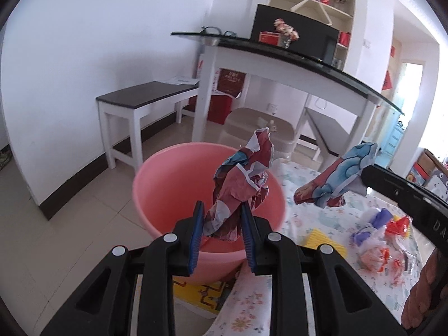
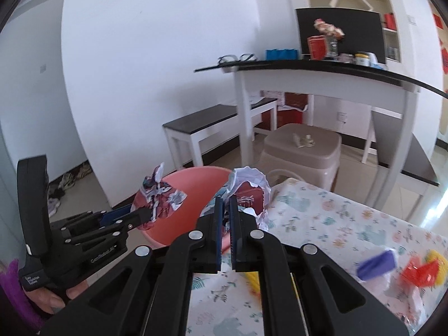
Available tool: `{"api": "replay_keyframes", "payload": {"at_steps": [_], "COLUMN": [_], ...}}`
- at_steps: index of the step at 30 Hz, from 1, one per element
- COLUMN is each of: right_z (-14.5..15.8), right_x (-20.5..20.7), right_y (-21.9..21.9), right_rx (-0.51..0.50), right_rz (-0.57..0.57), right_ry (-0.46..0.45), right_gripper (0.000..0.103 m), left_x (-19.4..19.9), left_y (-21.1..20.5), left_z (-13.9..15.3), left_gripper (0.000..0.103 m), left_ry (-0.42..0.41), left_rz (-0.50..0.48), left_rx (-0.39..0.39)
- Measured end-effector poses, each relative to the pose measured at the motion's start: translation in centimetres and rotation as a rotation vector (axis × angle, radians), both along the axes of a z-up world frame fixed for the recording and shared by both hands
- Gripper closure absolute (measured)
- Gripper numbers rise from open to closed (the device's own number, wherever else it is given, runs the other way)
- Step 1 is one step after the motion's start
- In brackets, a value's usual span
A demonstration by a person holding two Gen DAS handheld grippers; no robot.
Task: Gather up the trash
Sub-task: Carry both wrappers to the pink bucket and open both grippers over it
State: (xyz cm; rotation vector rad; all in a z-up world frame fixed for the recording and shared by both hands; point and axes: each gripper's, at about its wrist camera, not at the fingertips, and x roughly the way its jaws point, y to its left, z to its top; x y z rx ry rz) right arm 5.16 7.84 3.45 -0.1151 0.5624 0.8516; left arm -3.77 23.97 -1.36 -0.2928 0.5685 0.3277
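Both grippers carry trash: we see the left gripper [image 1: 221, 218] with its blue pads [image 1: 196, 235] partly apart and clamped on a crumpled red, white and blue paper wad [image 1: 240, 184], which stands up from the jaws in front of the pink basin [image 1: 168, 179]. From the right wrist view, that same gripper [image 2: 142, 212] appears at the left, its wad held against the basin's near rim [image 2: 196, 173]. We note that the right gripper [image 2: 226, 212] has its pads nearly together, pinching a second crumpled paper [image 2: 249, 190] of similar print; in the left wrist view this paper [image 1: 336, 179] hangs above the flower-patterned cloth [image 1: 308, 184], to the right of the basin and apart from it. We find the basin on the tiled floor [image 1: 70, 210], just beside the cloth's edge. More trash lies on the cloth at the right: a purple wrapper [image 1: 372, 224], red wrappers [image 1: 397, 224] and a yellow piece [image 1: 324, 240]. Behind stand a white table with a dark top [image 1: 280, 64], a low bench [image 1: 145, 95] and a beige stool [image 2: 302, 145]. A hand [image 2: 53, 294] grips the left handle.
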Motion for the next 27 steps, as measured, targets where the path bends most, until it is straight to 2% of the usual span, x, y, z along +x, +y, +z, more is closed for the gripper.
{"api": "replay_keyframes", "payload": {"at_steps": [4, 10, 27], "right_z": [-1.4, -3.3, -6.1], "right_x": [0.3, 0.3, 0.8], "right_y": [2.4, 4.8, 6.3], "right_rx": [-0.037, -0.084, -0.126], "right_rz": [0.037, 0.074, 0.112], "right_ry": [0.028, 0.047, 0.146], "right_gripper": [0.098, 0.098, 0.098], "left_x": [0.7, 1.9, 3.9], "left_y": [1.1, 1.7, 2.2], "left_z": [-1.1, -2.7, -5.1], "left_gripper": [0.078, 0.078, 0.077], "left_ry": [0.033, 0.081, 0.153], "left_rz": [0.025, 0.045, 0.061], "left_rx": [-0.02, -0.004, -0.015]}}
